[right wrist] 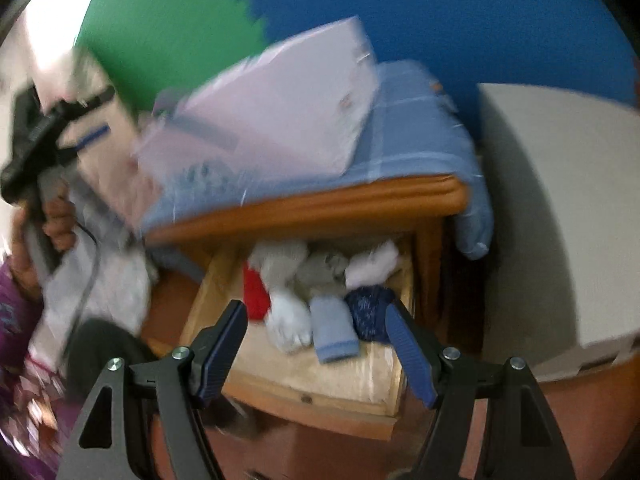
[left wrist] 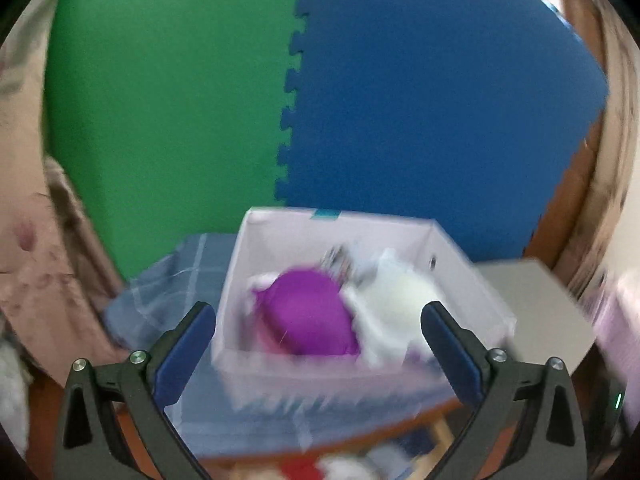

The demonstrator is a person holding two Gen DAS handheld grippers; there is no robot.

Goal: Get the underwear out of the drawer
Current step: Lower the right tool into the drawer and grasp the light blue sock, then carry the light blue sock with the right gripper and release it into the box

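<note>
**Open drawer stocked with folded garments; both grippers empty**

Below the wooden top of the cabinet, the drawer [right wrist: 320, 376] stands pulled out toward the right wrist camera, its long sides running from the near front board back under the top. Inside lies the underwear [right wrist: 334, 334]: a light blue folded piece whose long axis runs front to back, banded end toward the near front board. Just beside it on the left sits a white piece [right wrist: 289, 326], on the right a dark blue speckled roll [right wrist: 368, 312], and a red piece [right wrist: 255, 294] lies by the left wall. Grey and white garments fill the rear, partly hidden under the overhanging top. Motion blur prevents telling exact folds.

The right gripper [right wrist: 316, 344] hangs over the drawer's near half, jaws spread with nothing between them; the pieces show through the gap.

On the cabinet top a blue checked cloth [right wrist: 416, 136] is spread, one corner drooping over the right edge. A white box [left wrist: 472, 280] stands on it, holding a purple item [left wrist: 312, 316] and a white item [left wrist: 400, 300] side by side. The left gripper [left wrist: 318, 344] points at this box, jaws spread wide and empty.

A green and blue foam mat [left wrist: 400, 100] backs the scene. A grey panel [right wrist: 560, 220] stands right of the cabinet.
</note>
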